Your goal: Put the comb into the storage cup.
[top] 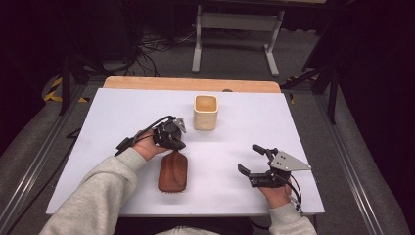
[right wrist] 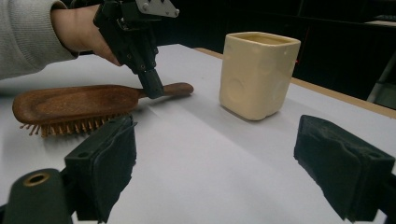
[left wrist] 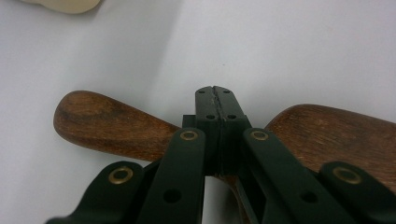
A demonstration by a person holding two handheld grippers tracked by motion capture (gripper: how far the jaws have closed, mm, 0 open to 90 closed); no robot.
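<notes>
At the white table (top: 98, 147), my left gripper (top: 171, 139) bears down on the neck of the wooden hairbrush (top: 173, 172), its jaws pressed flat together with nothing between them. The brush lies bristles-down at six o'clock from the cream cup (top: 205, 112), handle pointing toward twelve. My right gripper (top: 257, 161) waits near four o'clock, jaws spread wide and empty. The step in hand looks like lining up on the handle; next, I judge, the left jaws must part and straddle the handle (right wrist: 170, 88) before any lift toward the cup.
</notes>
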